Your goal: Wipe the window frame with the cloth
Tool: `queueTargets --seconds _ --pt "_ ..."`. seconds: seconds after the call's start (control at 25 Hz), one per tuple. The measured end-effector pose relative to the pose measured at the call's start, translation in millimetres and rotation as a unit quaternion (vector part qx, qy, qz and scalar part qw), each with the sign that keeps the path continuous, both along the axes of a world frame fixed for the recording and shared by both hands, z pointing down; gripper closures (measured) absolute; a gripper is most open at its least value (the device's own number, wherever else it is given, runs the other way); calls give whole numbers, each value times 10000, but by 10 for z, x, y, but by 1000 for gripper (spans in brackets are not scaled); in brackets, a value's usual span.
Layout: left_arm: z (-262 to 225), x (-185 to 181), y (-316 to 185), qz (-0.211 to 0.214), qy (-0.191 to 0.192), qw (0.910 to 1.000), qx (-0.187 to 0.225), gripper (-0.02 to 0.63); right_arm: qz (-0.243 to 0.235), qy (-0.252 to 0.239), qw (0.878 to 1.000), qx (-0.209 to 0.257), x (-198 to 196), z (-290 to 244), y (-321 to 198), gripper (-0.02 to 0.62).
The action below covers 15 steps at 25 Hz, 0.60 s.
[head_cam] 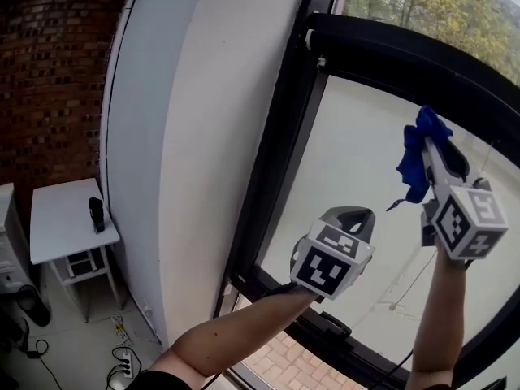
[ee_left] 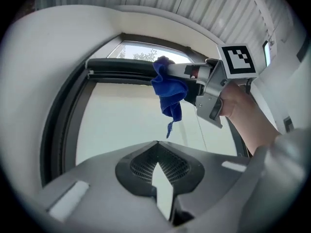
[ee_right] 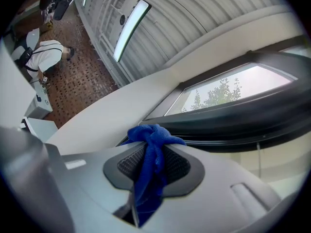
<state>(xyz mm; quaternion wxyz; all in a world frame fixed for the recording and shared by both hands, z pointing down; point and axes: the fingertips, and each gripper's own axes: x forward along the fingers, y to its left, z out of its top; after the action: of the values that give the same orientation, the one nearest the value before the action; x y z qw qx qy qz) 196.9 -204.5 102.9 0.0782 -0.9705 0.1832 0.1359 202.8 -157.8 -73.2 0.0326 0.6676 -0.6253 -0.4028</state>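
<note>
Reading the head view from its left edge, you have a brick wall (head_cam: pixel 49 80), and low down a small white tabletop (head_cam: pixel 61 218) with a dark object (head_cam: pixel 97 214) standing on it. Then comes a broad white wall (head_cam: pixel 187 136); none of this is part of the job. Next is the black window frame (head_cam: pixel 275 161), its upright running down the middle and its top bar sweeping across the upper right. Your left gripper (head_cam: pixel 352 215) sits at lower centre in front of the glass (head_cam: pixel 366 153), fingers closed tip to tip with nothing between them; it looks idle. At the right, your right gripper (head_cam: pixel 428 136) is raised toward the top bar with its fingers clenched on the cloth (head_cam: pixel 417 157). The cloth lies just under that bar, though I cannot tell whether it touches. I judge you are at the approach to the top bar. The next move calls for pressing the bunched end onto the bar and dragging along it with steady contact, leading with fabric rather than the hard fingers. The cloth is deep blue and plush, wadded into a knot-like lump past the fingertips, with a loose tail hanging below; it should mould easily to the frame's edge
</note>
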Motion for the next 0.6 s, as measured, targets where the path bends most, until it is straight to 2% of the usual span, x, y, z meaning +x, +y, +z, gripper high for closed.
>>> queueTargets --seconds 0.2,0.32,0.48,0.6 --pt "-68 -528 -317 -362 6 9991 220 614 -385 -24 9991 177 -515 -109 -460 496" --pt "-173 -733 -568 -521 51 9981 314 614 -378 -64 9991 206 -736 -169 -777 496" --pt "-419 -886 -935 -656 334 9969 275 612 -306 -176 9992 179 -945 -295 -1190 497" --pt "-568 -894 -1087 -597 440 9970 236 614 -295 -154 9992 243 -1009 -429 -1431 496"
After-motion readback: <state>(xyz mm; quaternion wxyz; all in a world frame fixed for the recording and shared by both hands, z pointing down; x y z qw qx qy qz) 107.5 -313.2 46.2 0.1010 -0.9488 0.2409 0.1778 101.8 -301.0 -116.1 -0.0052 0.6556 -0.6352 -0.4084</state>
